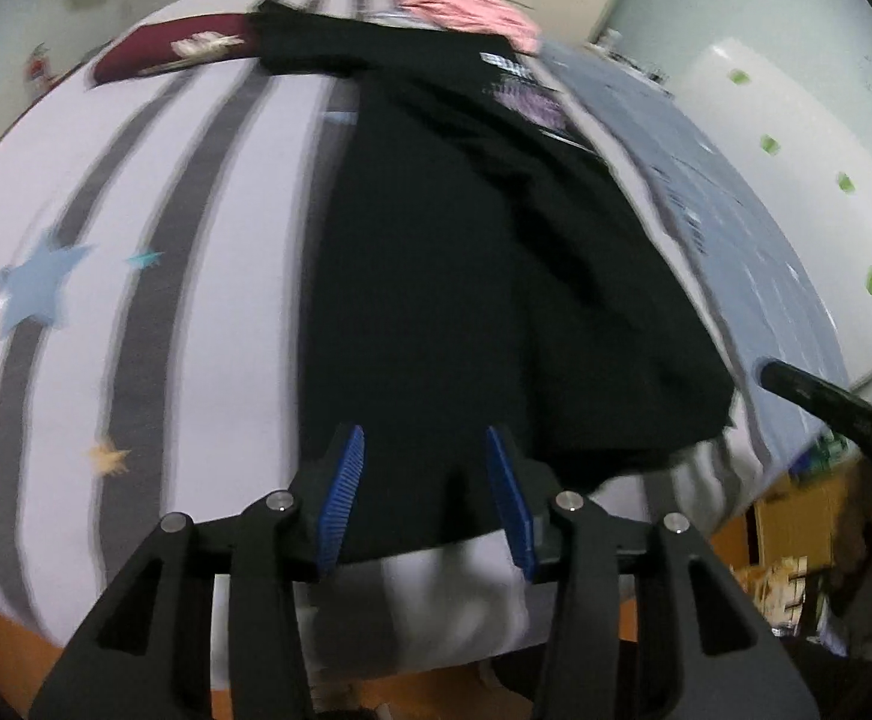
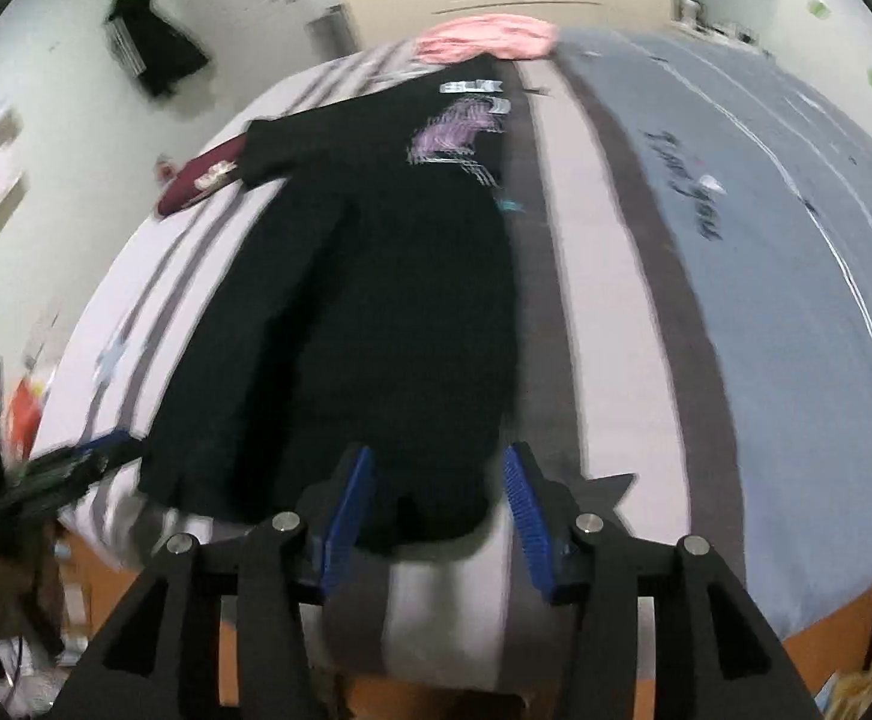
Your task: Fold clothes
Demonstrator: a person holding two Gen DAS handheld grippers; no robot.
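Bed (image 2: 616, 312) with a pale cover, dark grey stripes and a few star prints fills both views and serves as the folding surface; a light blue quilt (image 2: 766, 252) with script lettering covers its right part. The task's thing, a black T-shirt (image 2: 375, 312) with a purple-and-white chest print, lies lengthwise down the middle of the bed, hem at the near edge and collar far; it looks folded narrow along its length, one sleeve sticking out to the far left, so judged partway through folding. Laid flat and straight like this, the hem is reachable from the near edge, probably for the next fold toward the collar. Left tongs (image 1: 425, 495) spread, blue pads apart over the near hem with nothing pinched. Right tongs (image 2: 439, 507) likewise spread above the hem's right end, empty; the cloth is below the pads, not between them as far as I can tell. Both views motion-blurred. Other items: pink garment (image 2: 490, 36) at the far end just beyond the collar, maroon garment (image 2: 195, 183) at far left beside the sleeve. Neither sits on the shirt, but the pink one crowds the landing spot for a lengthwise fold. Dark item (image 2: 156, 63) on the floor past the bed, well apart.
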